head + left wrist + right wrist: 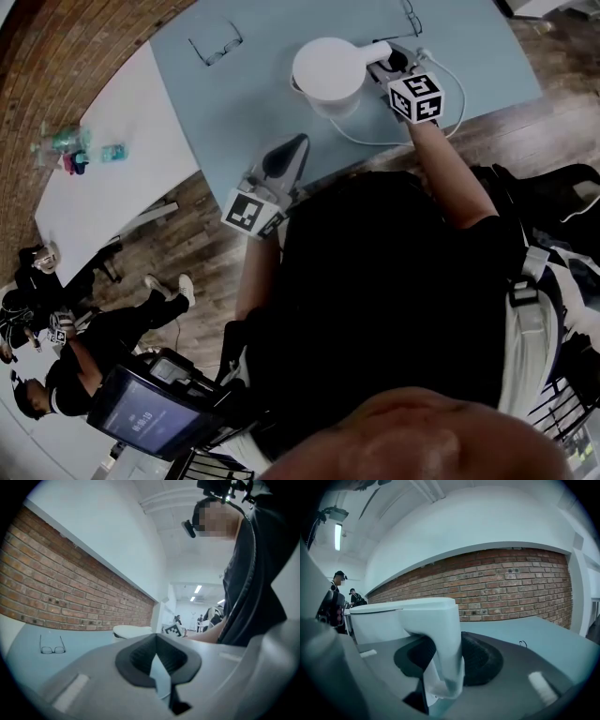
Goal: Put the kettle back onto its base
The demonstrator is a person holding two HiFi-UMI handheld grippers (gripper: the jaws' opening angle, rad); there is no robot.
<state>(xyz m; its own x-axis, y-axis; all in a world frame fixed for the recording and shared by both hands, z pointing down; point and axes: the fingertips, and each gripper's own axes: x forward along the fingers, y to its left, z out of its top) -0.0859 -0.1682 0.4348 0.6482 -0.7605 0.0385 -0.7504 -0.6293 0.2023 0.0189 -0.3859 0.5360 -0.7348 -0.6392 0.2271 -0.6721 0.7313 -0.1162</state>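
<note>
The white kettle stands upright on the light blue table, its white cable looping toward the front edge. The kettle hides whatever is under it, so I cannot make out a base. My right gripper reaches in from the right and is open, with the kettle handle between the jaws. I see no firm press of the pads. My left gripper hovers over the table's front edge, shut and empty, a short way from the kettle.
A pair of glasses lies at the table's far left, and another pair at the far right. A white table with bottles adjoins on the left. People stand below it. A brick wall lies behind.
</note>
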